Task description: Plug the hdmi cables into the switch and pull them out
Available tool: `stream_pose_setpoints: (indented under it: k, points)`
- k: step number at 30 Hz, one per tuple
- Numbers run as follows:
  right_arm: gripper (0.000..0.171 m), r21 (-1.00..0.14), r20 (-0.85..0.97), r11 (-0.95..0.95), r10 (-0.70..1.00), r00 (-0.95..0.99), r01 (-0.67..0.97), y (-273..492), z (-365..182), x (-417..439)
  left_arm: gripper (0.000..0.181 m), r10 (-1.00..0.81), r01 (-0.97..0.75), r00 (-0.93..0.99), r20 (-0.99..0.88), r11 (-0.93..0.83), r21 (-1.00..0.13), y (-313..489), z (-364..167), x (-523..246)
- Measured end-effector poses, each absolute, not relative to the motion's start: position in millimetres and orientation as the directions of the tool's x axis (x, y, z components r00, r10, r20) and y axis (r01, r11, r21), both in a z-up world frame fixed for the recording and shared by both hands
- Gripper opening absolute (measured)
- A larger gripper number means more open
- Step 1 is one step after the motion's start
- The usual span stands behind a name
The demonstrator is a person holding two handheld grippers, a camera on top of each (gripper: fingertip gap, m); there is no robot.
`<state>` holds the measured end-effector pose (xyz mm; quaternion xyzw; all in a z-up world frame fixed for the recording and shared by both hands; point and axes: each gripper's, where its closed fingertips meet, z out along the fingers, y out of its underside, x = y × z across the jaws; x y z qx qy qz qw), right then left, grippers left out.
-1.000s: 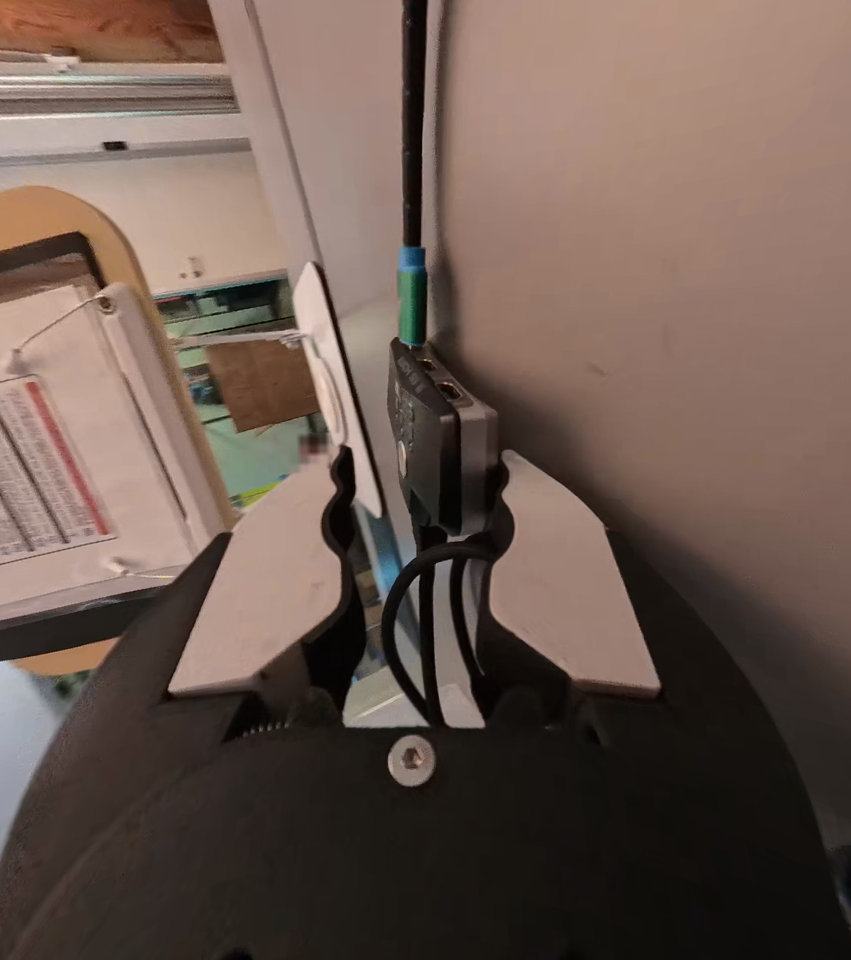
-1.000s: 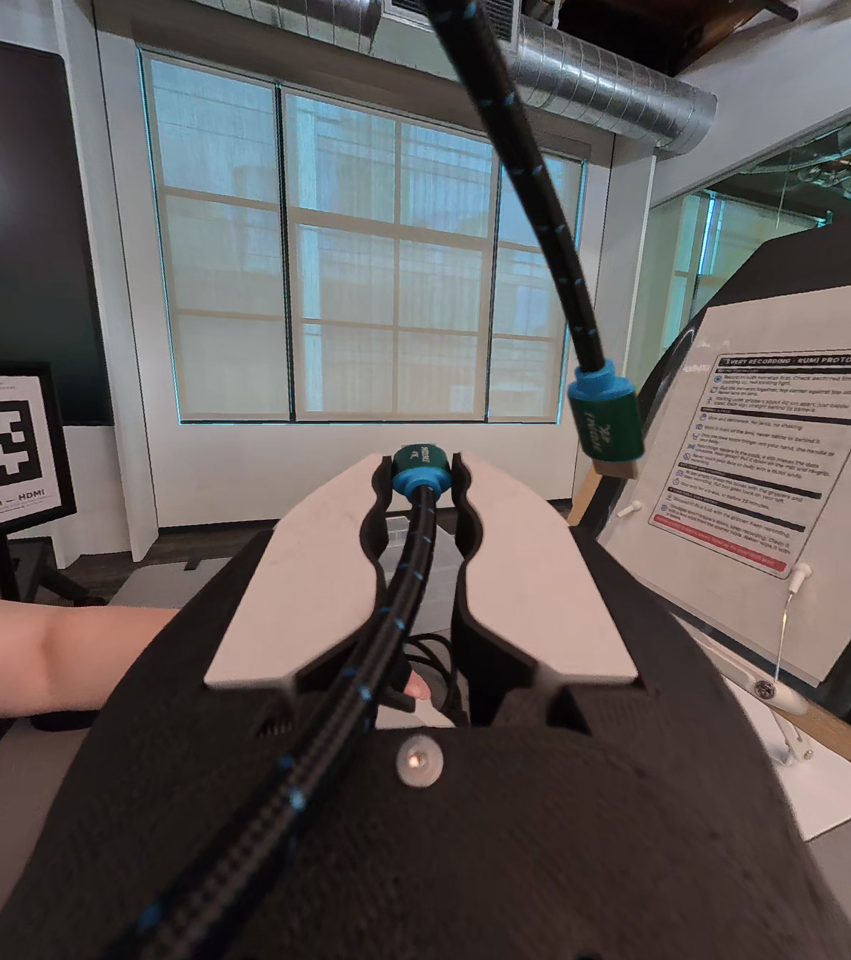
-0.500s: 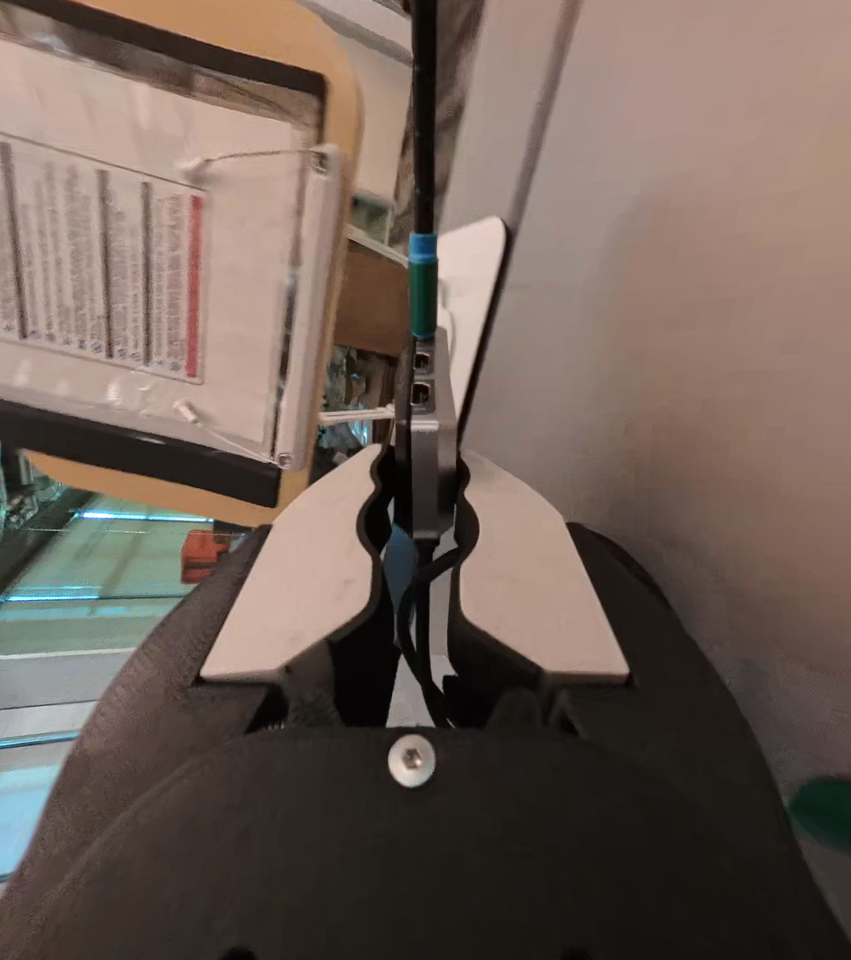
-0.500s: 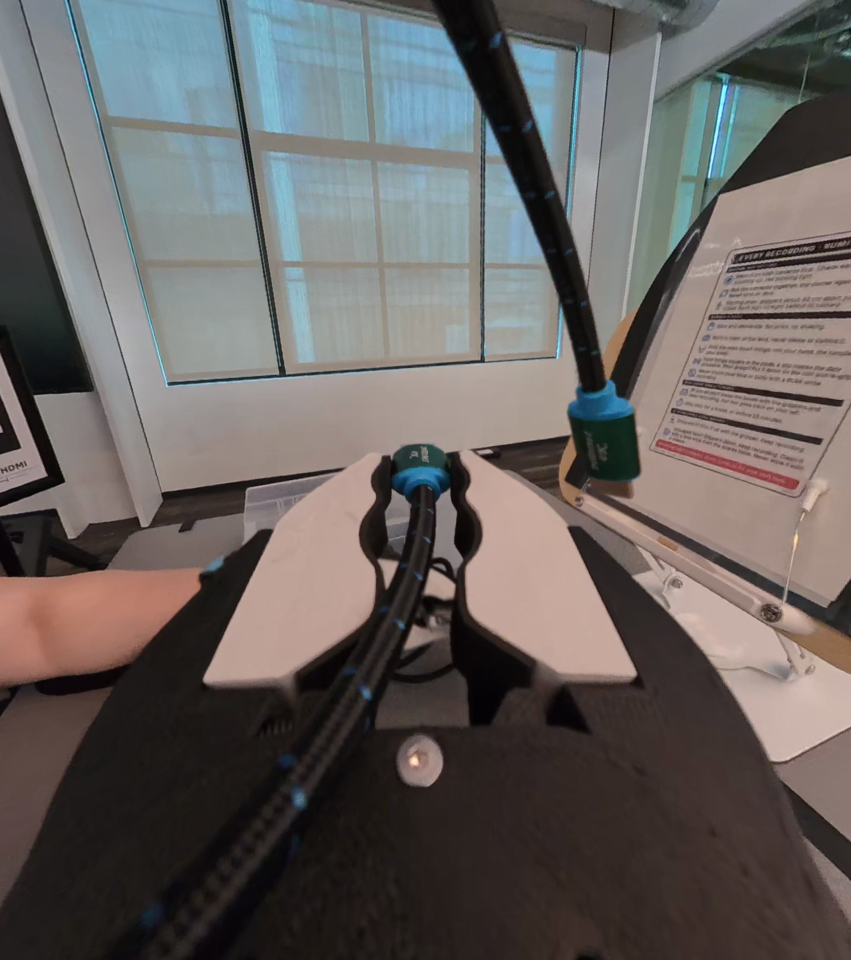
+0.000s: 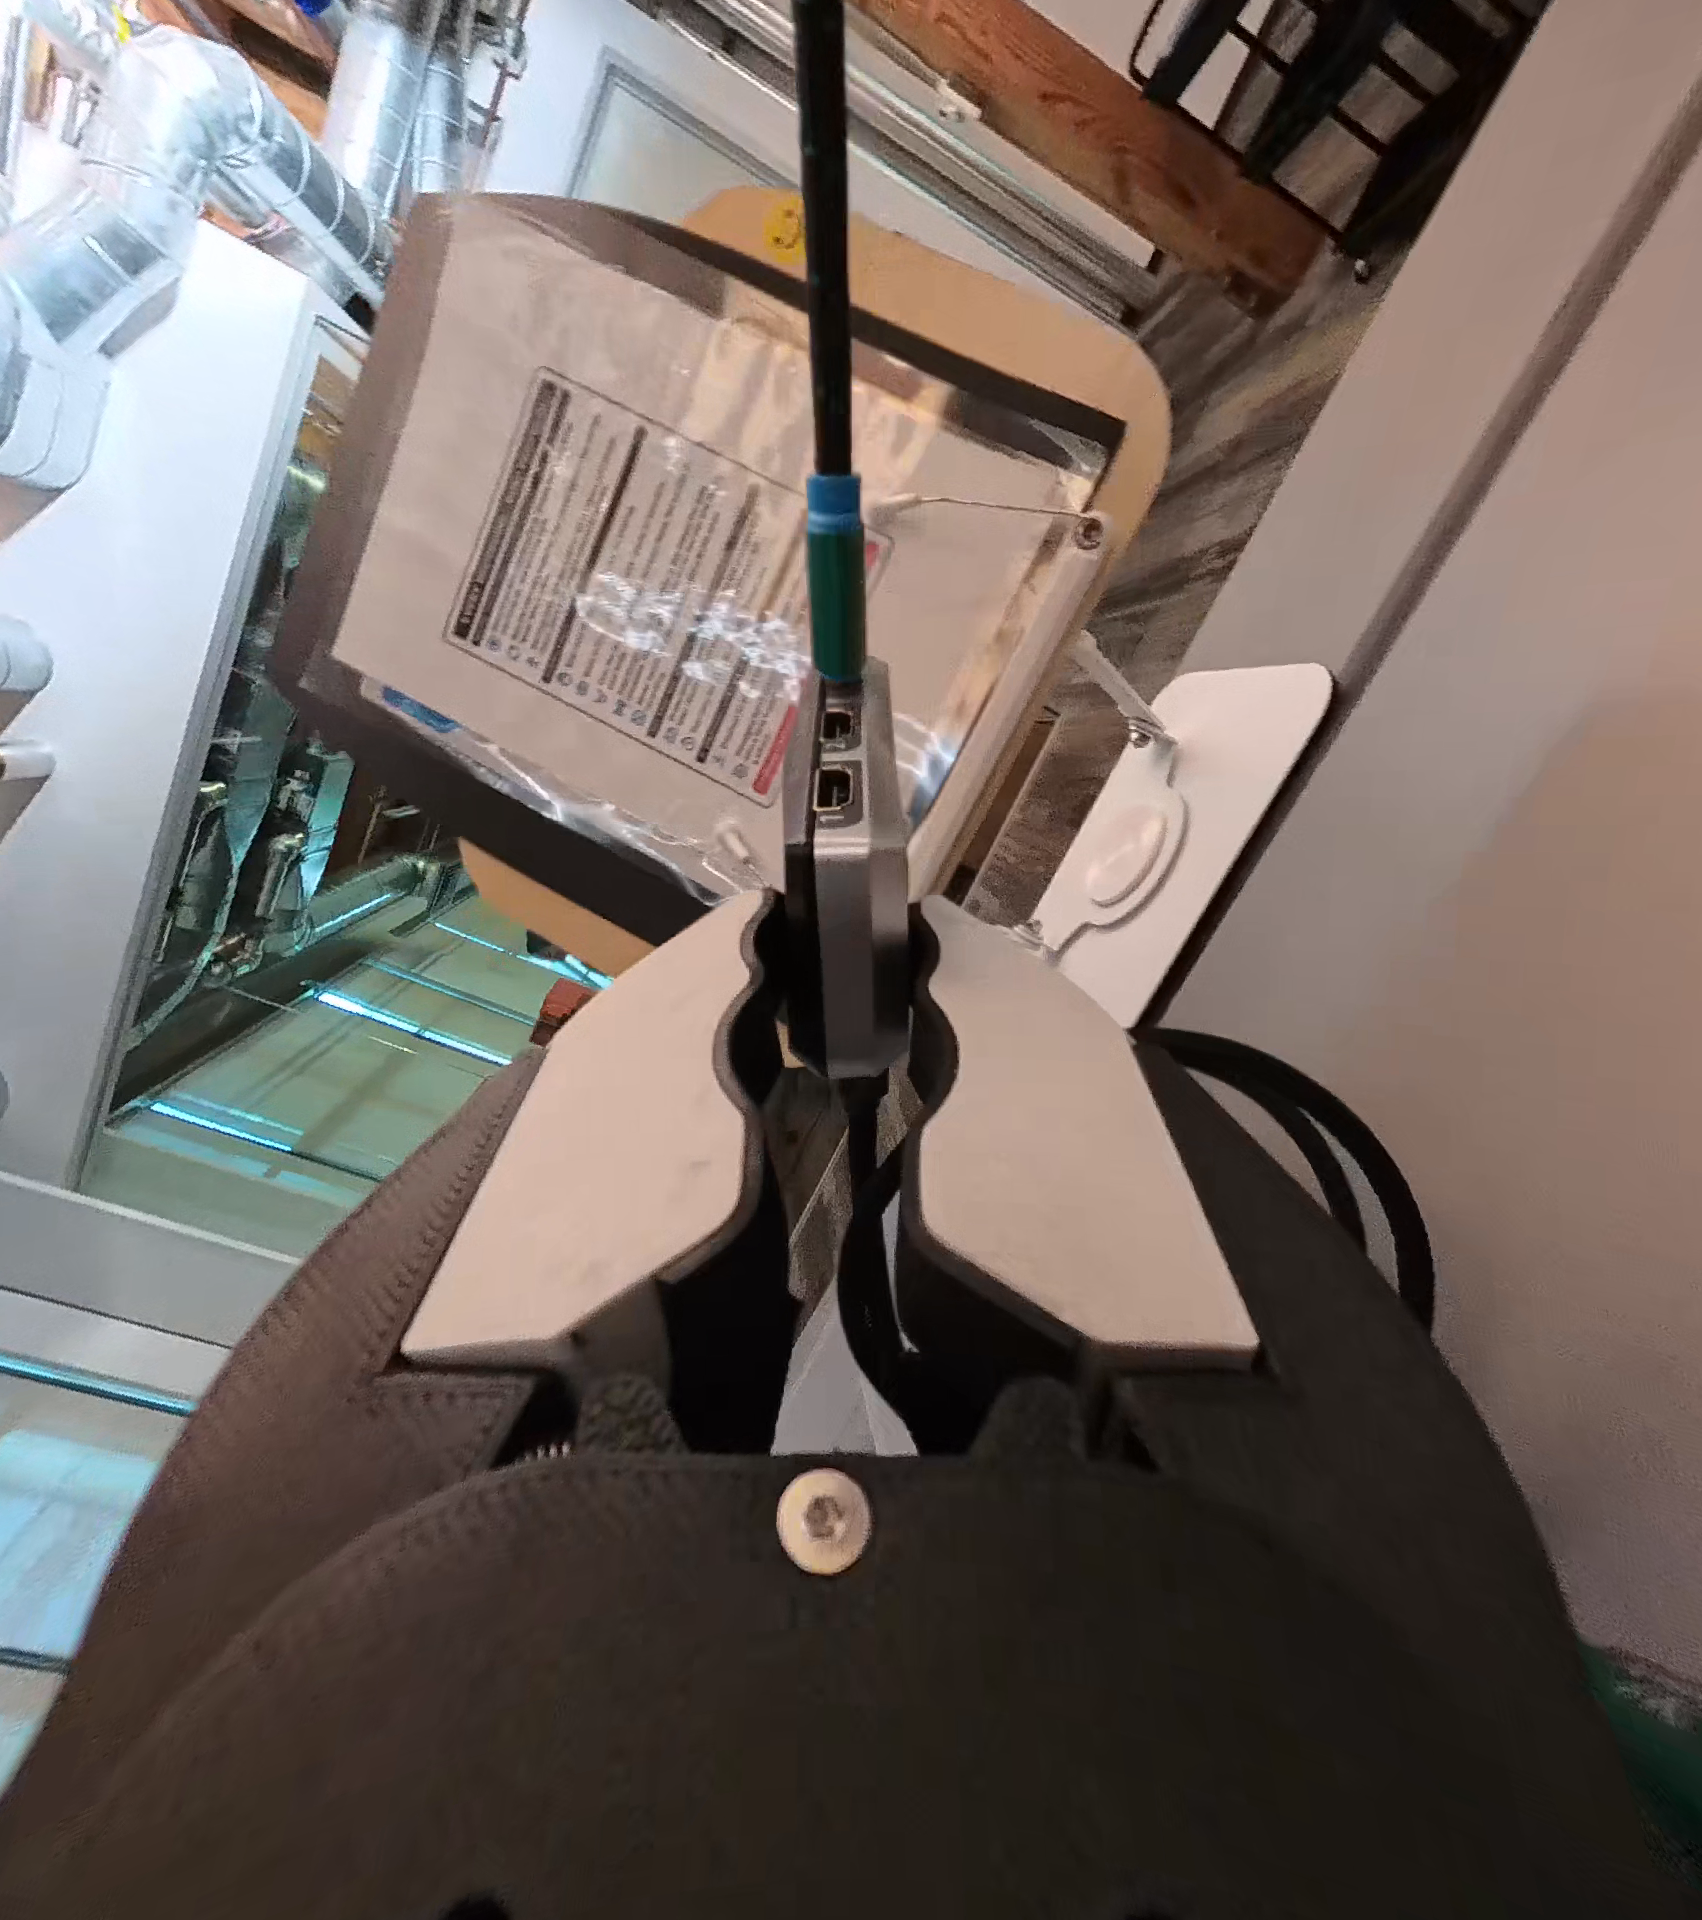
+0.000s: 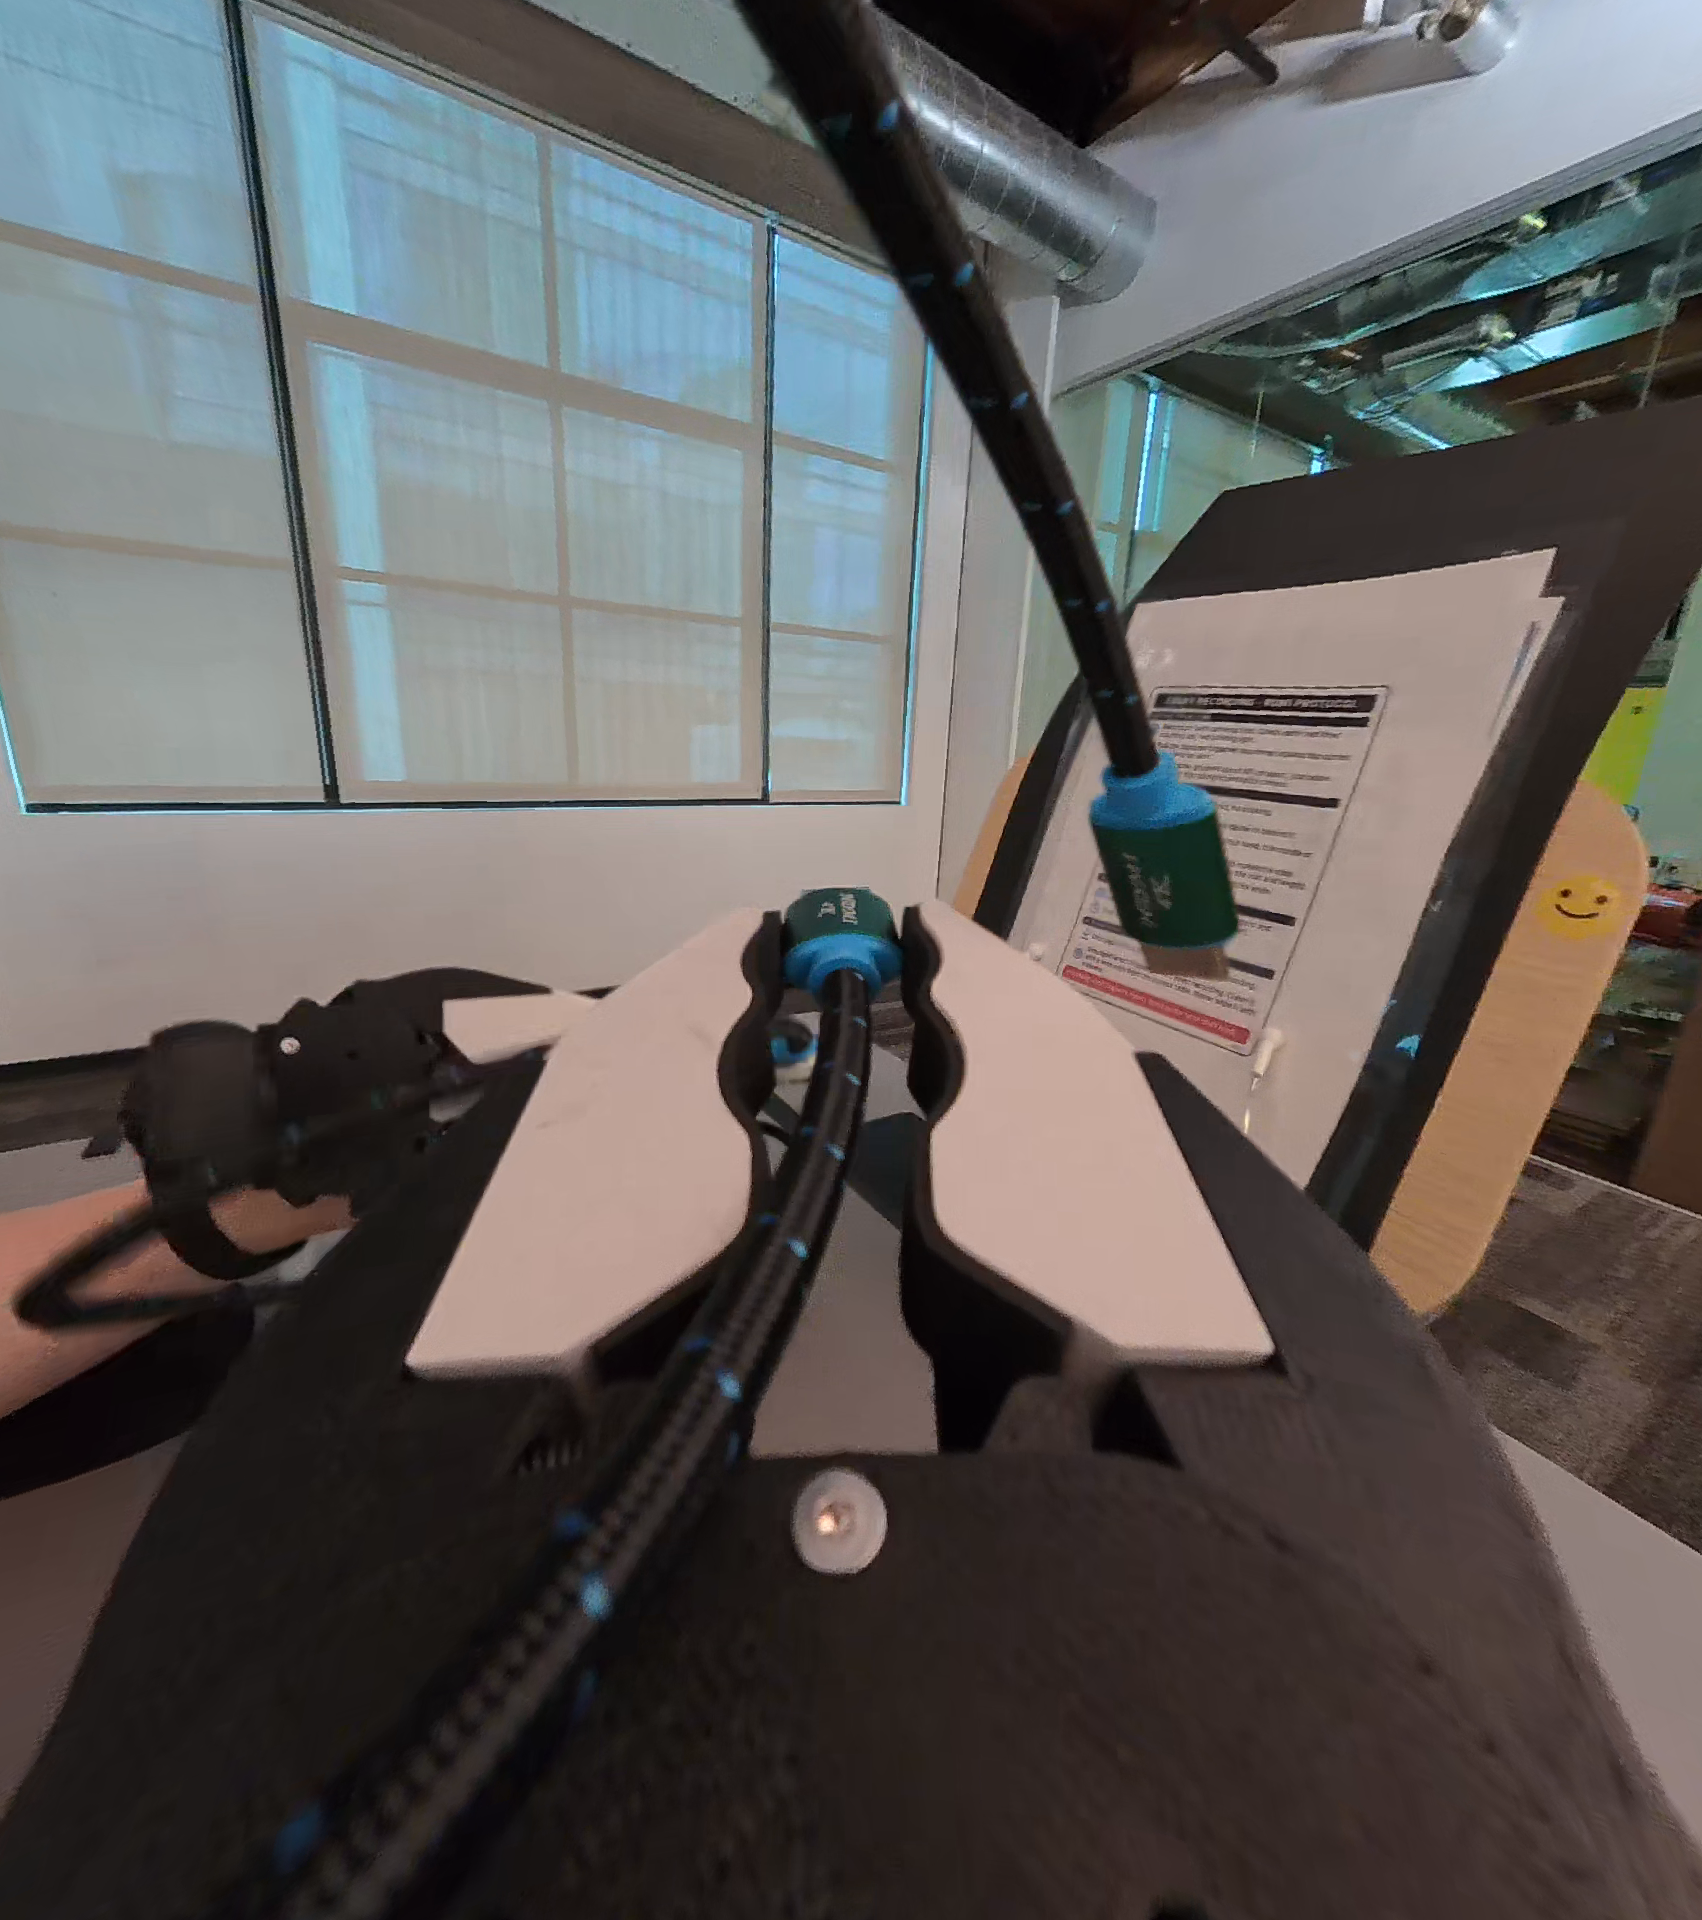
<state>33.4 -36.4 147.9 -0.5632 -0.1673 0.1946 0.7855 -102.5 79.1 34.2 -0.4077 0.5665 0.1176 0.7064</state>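
My left gripper [image 5: 845,920] is shut on the thin grey HDMI switch [image 5: 847,894], held edge-on in the air. A green plug with a blue collar [image 5: 834,592] sits in the switch's far port, and its black cable runs up out of view. Two empty ports [image 5: 836,758] show below it. My right gripper [image 6: 839,925] is shut on another green HDMI plug [image 6: 831,920]; its braided cable [image 6: 785,1195] trails back over the gripper. A third green plug [image 6: 1164,873] hangs free from a cable up and to the right. The left gripper [image 6: 327,1049] shows at the left.
An instruction sheet in a clear stand [image 6: 1231,831] stands at the right, with its white base [image 5: 1190,810] on the grey table [image 5: 1553,935]. A wooden board with a smiley [image 6: 1574,935] is behind it. A person's forearm [image 6: 16,1309] lies at the left. Black cable loops [image 5: 1346,1143] lie beside my left gripper.
My left gripper closed on the switch, then lifted and turned with it, so its background swung round. My right gripper, still holding its plug, shifted; the left gripper came into its view.
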Motion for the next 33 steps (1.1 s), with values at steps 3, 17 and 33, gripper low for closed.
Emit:
stream_pose_setpoints:
  k: [3, 17, 33]
  points:
    - [0.022, -0.948, 0.053, 0.296, 0.502, 0.863, -0.115, -32.6, 143.0, 29.7, 0.022, -0.275, -0.610, 0.375, -0.885, 0.646, -0.459, 79.0, 50.8, -110.5]
    - [0.022, -0.962, 0.031, 0.215, 0.694, 0.719, -0.166, -11.1, 100.6, -55.2, 0.021, -0.212, -0.592, 0.427, -0.879, 0.670, -0.449, 64.7, 93.9, -128.9]
    - [0.022, -0.980, 0.053, 0.169, 0.726, 0.685, -0.104, -4.4, 77.9, -90.5, 0.022, -0.134, -0.623, 0.264, -0.955, 0.733, -0.275, 43.3, 64.8, -97.6]
